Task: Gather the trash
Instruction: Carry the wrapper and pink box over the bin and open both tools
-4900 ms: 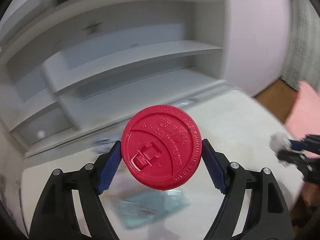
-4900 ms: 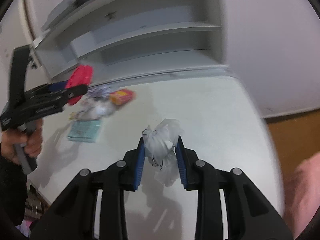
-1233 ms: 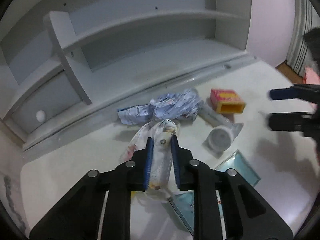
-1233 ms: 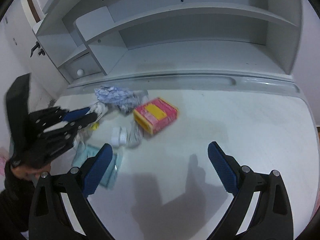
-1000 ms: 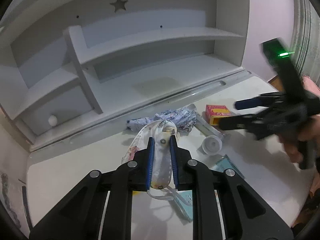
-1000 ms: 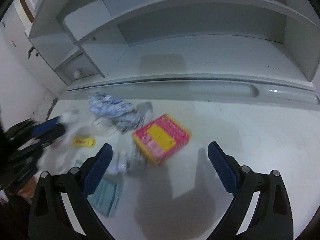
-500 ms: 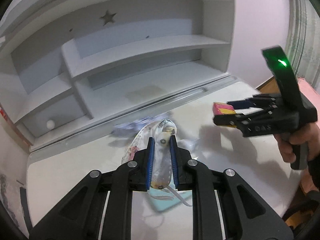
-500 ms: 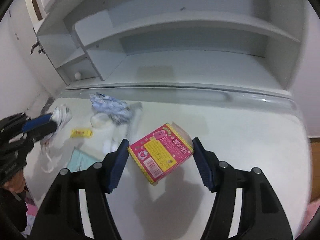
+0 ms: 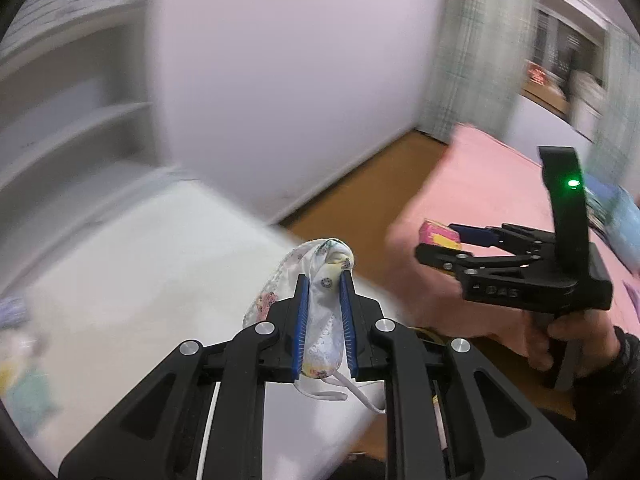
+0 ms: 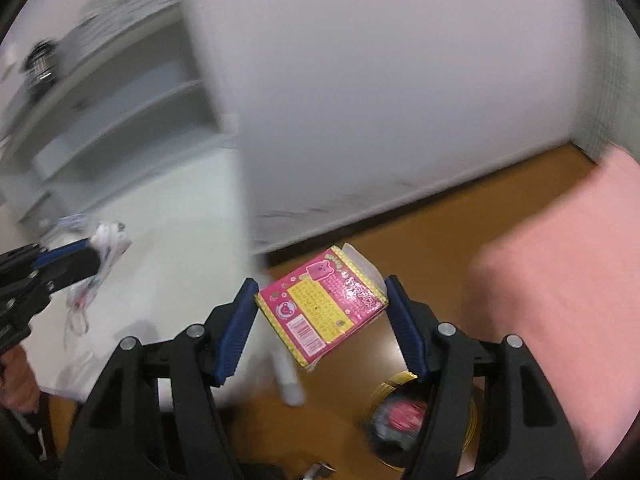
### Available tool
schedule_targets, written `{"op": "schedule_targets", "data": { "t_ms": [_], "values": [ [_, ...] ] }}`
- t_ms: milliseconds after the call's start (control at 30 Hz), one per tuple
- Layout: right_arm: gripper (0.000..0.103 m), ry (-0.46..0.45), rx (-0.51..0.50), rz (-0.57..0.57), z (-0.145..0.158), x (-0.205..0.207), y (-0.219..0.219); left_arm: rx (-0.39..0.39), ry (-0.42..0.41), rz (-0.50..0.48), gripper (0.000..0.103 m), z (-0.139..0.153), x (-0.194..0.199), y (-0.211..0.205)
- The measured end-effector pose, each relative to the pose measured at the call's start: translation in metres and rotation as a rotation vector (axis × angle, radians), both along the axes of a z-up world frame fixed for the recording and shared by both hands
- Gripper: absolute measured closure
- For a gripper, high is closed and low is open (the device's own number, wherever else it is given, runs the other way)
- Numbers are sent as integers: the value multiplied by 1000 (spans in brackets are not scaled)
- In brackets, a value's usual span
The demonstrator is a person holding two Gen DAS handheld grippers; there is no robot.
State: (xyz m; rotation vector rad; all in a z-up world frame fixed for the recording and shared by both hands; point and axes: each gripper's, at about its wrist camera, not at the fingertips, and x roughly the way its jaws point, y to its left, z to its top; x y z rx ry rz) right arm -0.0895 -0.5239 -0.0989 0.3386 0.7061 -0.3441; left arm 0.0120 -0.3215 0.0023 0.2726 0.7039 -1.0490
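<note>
While left gripper (image 9: pixel 323 320) pinches a white patterned cloth face mask (image 9: pixel 320 308) and right gripper (image 10: pixel 320 320) clamps a pink-yellow cardboard snack box (image 10: pixel 320 308), both are carrying mid-air past the white worktop (image 9: pixel 140 260); next, release over the gold-rimmed bin (image 10: pixel 404 420) at 5 o'clock.

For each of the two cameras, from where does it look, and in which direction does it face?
Left wrist: sits on the left tongs, looks along them over the desk edge at wall and floor; they grip a patterned face mask; the right hand shows.
Right wrist: sits on the right tongs, looks down past the desk to the floor; they grip a pink box.
Shared: each view shows the other tongs and its load.
</note>
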Motion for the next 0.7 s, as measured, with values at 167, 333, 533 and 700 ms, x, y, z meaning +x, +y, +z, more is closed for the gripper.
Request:
{"op": "schedule_targets", "data": {
  "t_ms": [167, 333, 533, 700],
  "values": [
    [40, 70, 47, -202, -53, -82, -59, 4, 37, -160, 88, -43, -58, -77],
    [40, 136, 146, -308, -118, -121, -92, 94, 115, -230, 88, -110, -81, -130],
    [40, 248, 264, -376, -192, -126, -108, 219, 208, -213, 88, -210, -84, -176],
    [40, 341, 313, -365, -234, -118, -110, 321, 223, -188, 88, -290, -86, -183]
  ]
}}
